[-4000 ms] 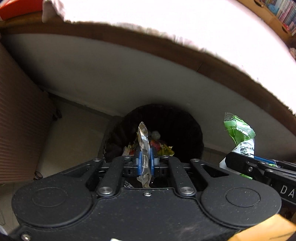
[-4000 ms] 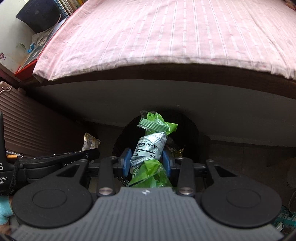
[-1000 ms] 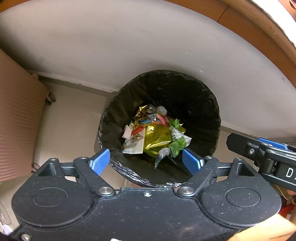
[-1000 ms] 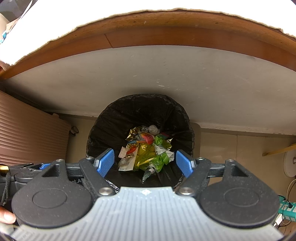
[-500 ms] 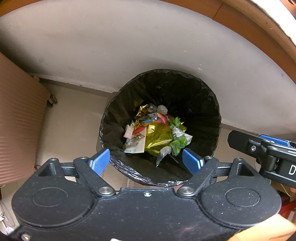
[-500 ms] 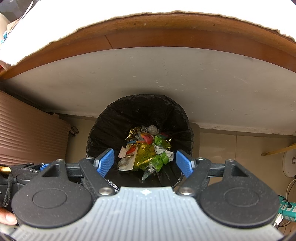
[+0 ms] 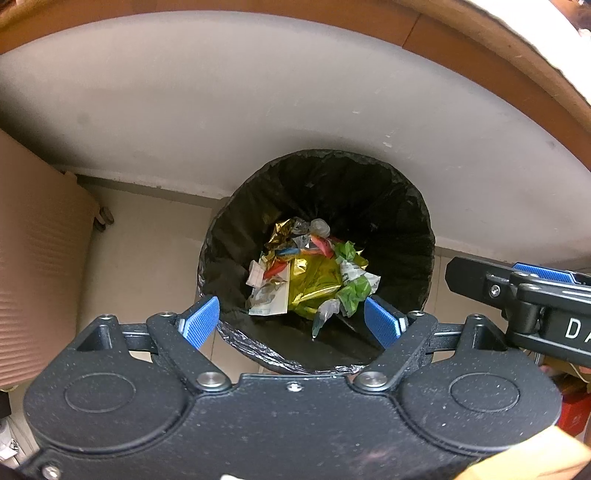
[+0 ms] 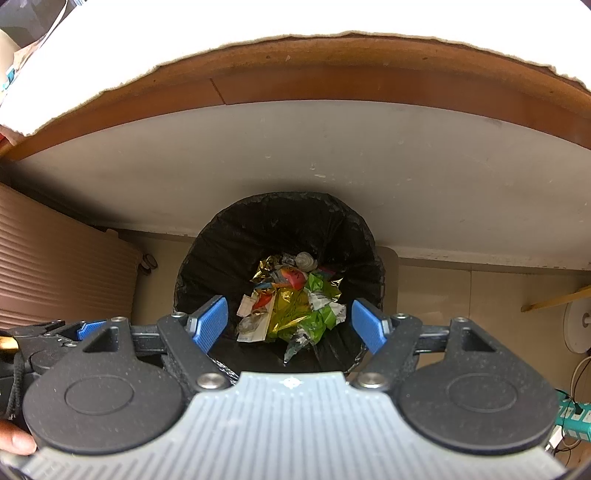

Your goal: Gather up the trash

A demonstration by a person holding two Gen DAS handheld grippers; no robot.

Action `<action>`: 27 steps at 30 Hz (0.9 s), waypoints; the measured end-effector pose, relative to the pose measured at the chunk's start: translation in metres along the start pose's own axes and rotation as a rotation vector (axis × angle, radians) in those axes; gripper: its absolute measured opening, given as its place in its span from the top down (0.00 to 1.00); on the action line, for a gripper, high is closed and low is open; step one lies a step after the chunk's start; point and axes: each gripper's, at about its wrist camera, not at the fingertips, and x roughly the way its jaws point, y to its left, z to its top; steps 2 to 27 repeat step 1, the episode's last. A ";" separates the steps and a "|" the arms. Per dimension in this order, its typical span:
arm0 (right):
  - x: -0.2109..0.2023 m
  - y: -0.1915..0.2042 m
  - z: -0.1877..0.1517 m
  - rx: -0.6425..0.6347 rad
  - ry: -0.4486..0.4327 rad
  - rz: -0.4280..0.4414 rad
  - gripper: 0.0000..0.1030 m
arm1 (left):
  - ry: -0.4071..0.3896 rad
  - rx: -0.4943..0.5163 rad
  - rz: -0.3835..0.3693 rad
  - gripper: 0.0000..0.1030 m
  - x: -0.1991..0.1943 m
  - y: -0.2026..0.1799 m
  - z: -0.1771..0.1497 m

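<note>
Trash, i.e. crumpled gold foil, green plastic and paper wrappers (image 7: pixel 314 280), lies at bottom of round black-lined bin (image 7: pixel 402 206), 12 o'clock from left gripper (image 7: pixel 291 323), spread wide w/ nothing held. Right view: right gripper (image 8: pixel 290 320) likewise agape, empty, above bin. Both loads look dumped; any leftovers out of sight.

Wooden bed frame (image 8: pixel 332 85) spans the far side, white bedding edge (image 8: pixel 184 33) above, pale panel (image 8: pixel 295 155) below. Ribbed brown case (image 8: pixel 55 266) stands at left. Beige tiled floor (image 7: pixel 147 251). At right: white round object (image 8: pixel 578 325) and teal power strip (image 8: pixel 570 417) with cables.
</note>
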 end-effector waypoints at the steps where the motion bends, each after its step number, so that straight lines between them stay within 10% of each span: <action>1: -0.001 -0.001 0.000 0.000 -0.001 -0.001 0.19 | 0.000 0.000 0.000 0.18 -0.001 0.000 0.001; 27: -0.001 -0.001 0.000 0.000 -0.001 -0.001 0.19 | 0.000 0.000 0.000 0.18 -0.001 0.000 0.001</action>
